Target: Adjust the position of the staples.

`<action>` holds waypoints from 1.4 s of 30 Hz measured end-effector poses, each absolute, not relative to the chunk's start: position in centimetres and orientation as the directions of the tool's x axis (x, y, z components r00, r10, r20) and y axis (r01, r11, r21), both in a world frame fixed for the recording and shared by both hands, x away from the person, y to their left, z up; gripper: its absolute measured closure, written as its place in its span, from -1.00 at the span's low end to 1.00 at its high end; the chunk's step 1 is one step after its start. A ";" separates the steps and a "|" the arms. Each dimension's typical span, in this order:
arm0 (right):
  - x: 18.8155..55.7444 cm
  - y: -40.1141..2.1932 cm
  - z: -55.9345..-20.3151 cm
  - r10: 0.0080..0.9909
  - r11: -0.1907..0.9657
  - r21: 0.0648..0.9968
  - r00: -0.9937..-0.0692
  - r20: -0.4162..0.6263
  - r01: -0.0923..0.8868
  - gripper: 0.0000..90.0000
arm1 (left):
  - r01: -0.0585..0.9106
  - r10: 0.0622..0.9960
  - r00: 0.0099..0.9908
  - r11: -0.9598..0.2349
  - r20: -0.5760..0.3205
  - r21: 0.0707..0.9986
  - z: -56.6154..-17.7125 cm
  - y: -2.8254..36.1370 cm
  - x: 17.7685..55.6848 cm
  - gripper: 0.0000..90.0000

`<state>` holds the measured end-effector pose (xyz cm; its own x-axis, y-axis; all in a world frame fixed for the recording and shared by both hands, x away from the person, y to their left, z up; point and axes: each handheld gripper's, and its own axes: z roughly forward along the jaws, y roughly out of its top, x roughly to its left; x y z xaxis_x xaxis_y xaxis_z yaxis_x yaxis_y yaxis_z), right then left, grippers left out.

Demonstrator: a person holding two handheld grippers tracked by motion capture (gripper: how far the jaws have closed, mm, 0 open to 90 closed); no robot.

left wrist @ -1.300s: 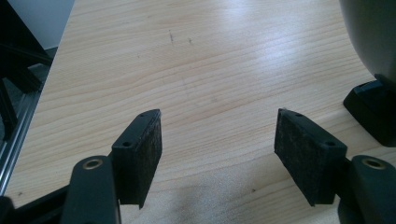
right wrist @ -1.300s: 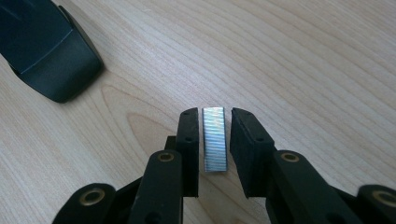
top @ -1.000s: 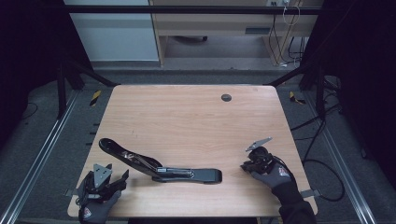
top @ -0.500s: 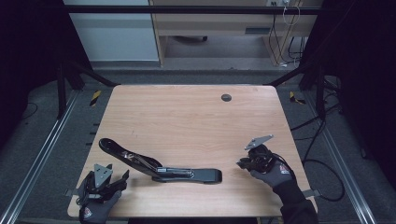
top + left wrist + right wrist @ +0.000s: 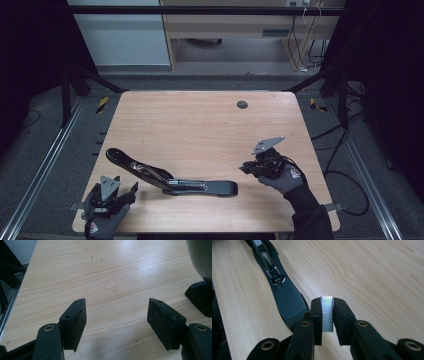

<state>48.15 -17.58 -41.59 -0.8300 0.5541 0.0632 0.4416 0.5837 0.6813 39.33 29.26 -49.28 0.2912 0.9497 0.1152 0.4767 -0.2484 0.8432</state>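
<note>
Now the table (image 5: 200, 125) is pale wood with fine grain, rectangular, with a small dark round plug (image 5: 242, 104) near its 12 o'clock edge. A black stapler (image 5: 170, 177) lies opened out flat toward 6 o'clock: glossy, long and narrow, its base running toward 3 o'clock and its arm angled up toward 10 o'clock, with the bright metal channel exposed in the arm. In the right gripper view the stapler (image 5: 284, 295) has a smooth, slightly curved black base with a small round metal fitting.

Right gripper (image 5: 248, 169) sits at about 4 o'clock on the table, just beside the stapler's base end, not touching it. Its jaws are narrow and clamp a staple strip (image 5: 326, 313), a silvery, finely ribbed block standing upright between the pads (image 5: 316, 315). A grey three-cornered plate tops it.

Left gripper (image 5: 127, 192) rests at 7 o'clock near the table corner, held by a gloved hand (image 5: 102, 220). Its jaws stand wide with nothing between; the pads (image 5: 75, 323) are matte black, rough, wedge-shaped. A black stapler end (image 5: 200, 298) shows at 3 o'clock of that view, apart from the jaws.

Dark frame rails flank the table; cables (image 5: 345, 150) trail over the floor at 3 o'clock.

Versus a second ago: right gripper has shifted slightly toward the stapler; left gripper and stapler unchanged.
</note>
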 end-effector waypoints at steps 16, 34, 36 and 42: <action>49.3 -12.8 -39.4 0.426 0.639 0.693 -0.904 0.040 0.333 0.74 | 0.476 0.950 0.291 -0.245 0.112 0.845 -49.3 29.3 39.3 -0.32; 50.5 -9.0 -38.8 0.307 0.697 0.672 -0.951 0.037 0.251 0.74 | 0.480 0.951 0.290 -0.241 0.107 0.843 -49.3 29.4 39.4 -0.32; 50.7 -8.6 -38.7 0.287 0.707 0.667 -0.958 0.032 0.234 0.74 | 0.480 0.951 0.290 -0.241 0.106 0.844 -49.3 29.4 39.4 -0.32; 51.1 -7.6 -38.6 0.256 0.727 0.653 -0.966 0.027 0.211 0.74 | 0.481 0.951 0.290 -0.240 0.105 0.843 -49.4 29.4 39.4 -0.32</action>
<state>51.11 -7.60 -38.61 -0.9663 0.2559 0.0271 0.2109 0.7271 0.6534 39.38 29.42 -49.35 0.2900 0.9512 0.1054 0.4806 -0.2400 0.8435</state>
